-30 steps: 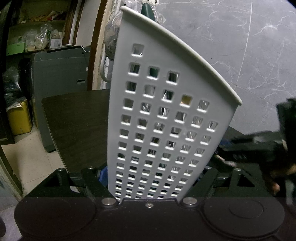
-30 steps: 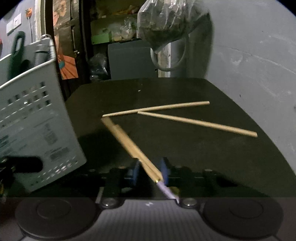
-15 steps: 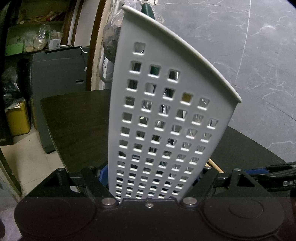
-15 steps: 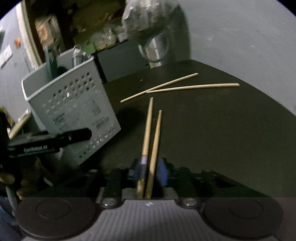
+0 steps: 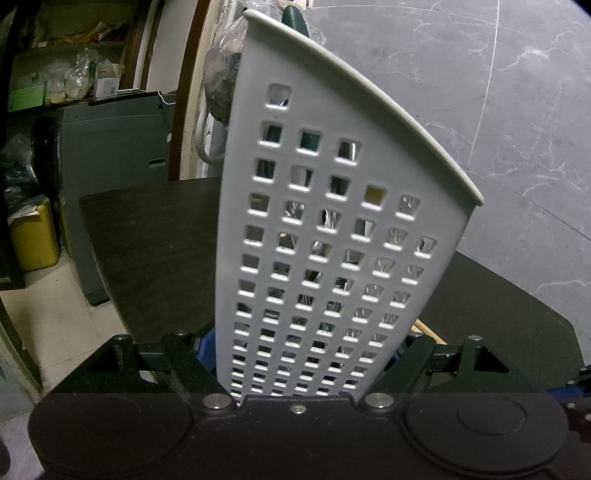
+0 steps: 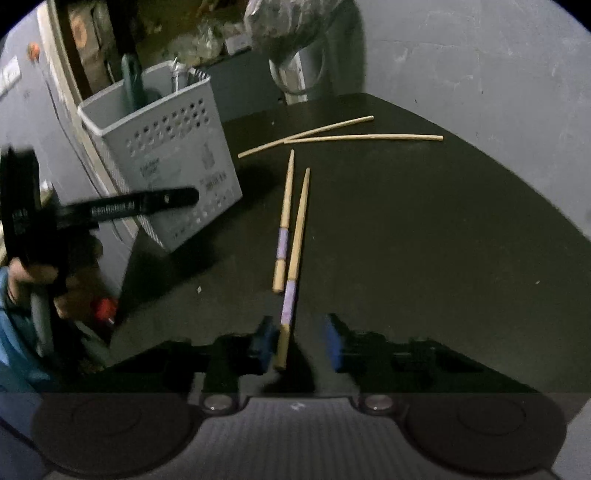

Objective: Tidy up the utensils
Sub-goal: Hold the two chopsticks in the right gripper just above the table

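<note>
Between the fingers of the left gripper (image 5: 303, 347) we've got the tall white plastic utensil basket (image 5: 332, 240), clamped by its narrow end, and what a look at it. Its pale wall is punched with rows of small square holes under a smooth rolled rim. Glints of metal cutlery show through the openings, and one dark green handle (image 5: 293, 16) pokes above the top edge. From the right wrist view the basket sits tilted at the near left corner of the dark tabletop (image 6: 424, 240), off to the left of the right gripper (image 6: 299, 343).

Over to that right gripper: its jaws have just been closing, yet the blue pads (image 6: 334, 343) stand apart. One bamboo chopstick with a lilac band (image 6: 295, 258) lies between them, close by the left pad, with a clear gap to the right one and no squeeze on it. Its thick end is at the jaws and its tip points away. Just beyond the left pad lies its twin, a second lilac-banded chopstick (image 6: 284, 221), almost parallel. Further out, two plain pale chopsticks (image 6: 364, 137) rest crossed in a shallow V, well ahead of the jaws.
</note>
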Demonstrator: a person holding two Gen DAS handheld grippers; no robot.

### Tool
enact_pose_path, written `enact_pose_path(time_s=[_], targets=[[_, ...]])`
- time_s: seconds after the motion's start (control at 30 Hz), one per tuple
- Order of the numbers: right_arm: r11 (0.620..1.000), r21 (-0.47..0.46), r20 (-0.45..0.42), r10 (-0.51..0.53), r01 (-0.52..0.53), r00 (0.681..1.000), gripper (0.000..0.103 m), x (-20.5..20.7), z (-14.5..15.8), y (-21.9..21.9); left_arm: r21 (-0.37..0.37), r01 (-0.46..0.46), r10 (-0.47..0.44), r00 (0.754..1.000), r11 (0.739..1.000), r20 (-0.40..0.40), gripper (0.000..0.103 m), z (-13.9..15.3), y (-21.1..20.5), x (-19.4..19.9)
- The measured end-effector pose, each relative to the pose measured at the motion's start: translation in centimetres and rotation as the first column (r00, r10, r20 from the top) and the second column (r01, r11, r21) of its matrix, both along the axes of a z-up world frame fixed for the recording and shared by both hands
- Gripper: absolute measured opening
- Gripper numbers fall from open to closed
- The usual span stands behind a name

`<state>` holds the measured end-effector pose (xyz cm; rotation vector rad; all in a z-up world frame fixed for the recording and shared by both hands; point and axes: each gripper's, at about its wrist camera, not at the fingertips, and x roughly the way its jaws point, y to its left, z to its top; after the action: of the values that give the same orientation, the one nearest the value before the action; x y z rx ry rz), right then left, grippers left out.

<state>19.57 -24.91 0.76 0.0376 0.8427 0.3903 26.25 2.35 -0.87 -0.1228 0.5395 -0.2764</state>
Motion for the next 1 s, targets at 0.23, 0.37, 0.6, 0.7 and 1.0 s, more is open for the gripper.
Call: enact_pose_path(time_s=[0.23,0.37,0.6,0.7,1.0], targets=[[0.999,-0.029,0.050,-0.038,0.040,0.998,0.007,1.5,-0.6,0.4,0.000,0.000,0.000,1.000,1.000,0.001,0.080,0.0,0.0,0.0],[0.999,-0.031,0.089,-0.007,0.009,0.996,0.007,3.2,-0.9,0.9,0.000,0.000,0.000,1.000,1.000,0.001,0.080,0.0,0.0,0.0],[0.995,-0.064,0.110,0.083,-0.076,0.991,0.007,5.5,-1.0,2.1,-0.001,0.001,-0.001,1.000,1.000,0.001,0.080,0.0,0.0,0.0],[0.994,-0.070,0.106,0.089,-0.082,0.990,0.007,5.6,-1.0,2.2,-0.001,0.001,-0.001,1.000,1.000,0.002,0.081,0.0,0.0,0.0],[0.993,-0.077,0.094,0.095,-0.088,0.991,0.007,5.1,-0.8,2.2,-0.002,0.000,0.000,1.000,1.000,0.002,0.081,0.0,0.0,0.0]])
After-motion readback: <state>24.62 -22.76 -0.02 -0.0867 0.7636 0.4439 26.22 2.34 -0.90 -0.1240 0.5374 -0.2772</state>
